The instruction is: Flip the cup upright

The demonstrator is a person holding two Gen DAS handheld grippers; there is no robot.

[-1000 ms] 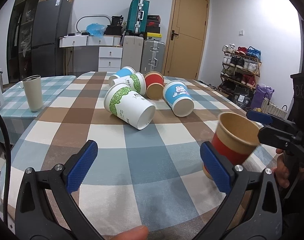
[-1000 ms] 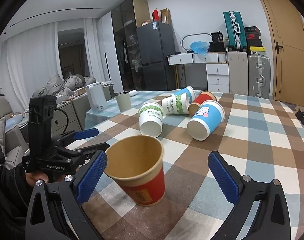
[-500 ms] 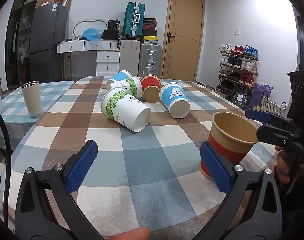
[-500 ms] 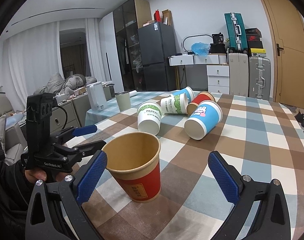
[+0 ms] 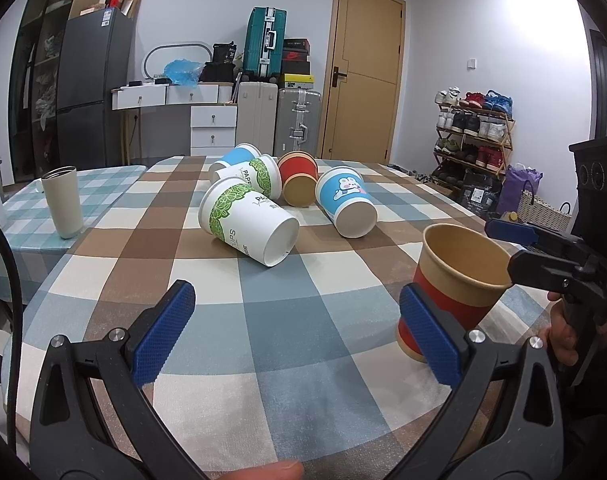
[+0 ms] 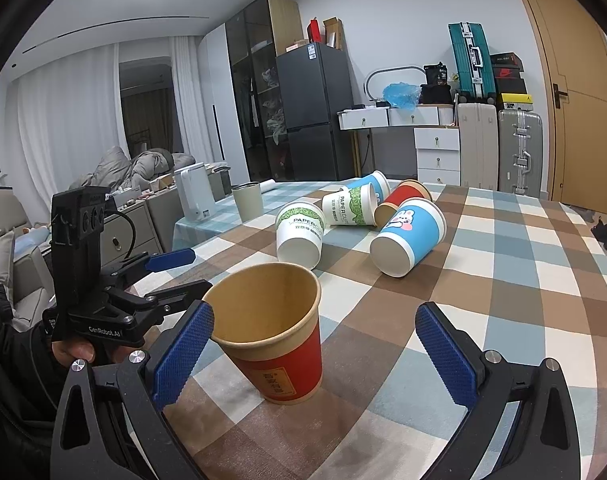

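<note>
Both the left gripper (image 5: 297,334) and the right gripper (image 6: 315,354) stand with jaws wide apart, gripping nothing. The red cup (image 6: 272,330) stands upright near the checked tablecloth's (image 6: 503,304) near edge. Toward the far edge lie tipped cups, two reading "PAPERCUP" (image 6: 349,205). Suitcases (image 5: 297,122), fridge (image 6: 315,114) and door (image 5: 361,76) line the wall.

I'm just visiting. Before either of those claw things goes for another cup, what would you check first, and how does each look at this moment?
1. Red cup standing, mouth up: ok.
2. Right gripper open, not squeezing it: ok.
3. Left gripper open, empty: ok.
4. Cups left on their sides: not ok, five, such as the bunny cup and nearest leaf-print cup.
5. Red cup fully flat on the tablecloth: cannot tell.
</note>
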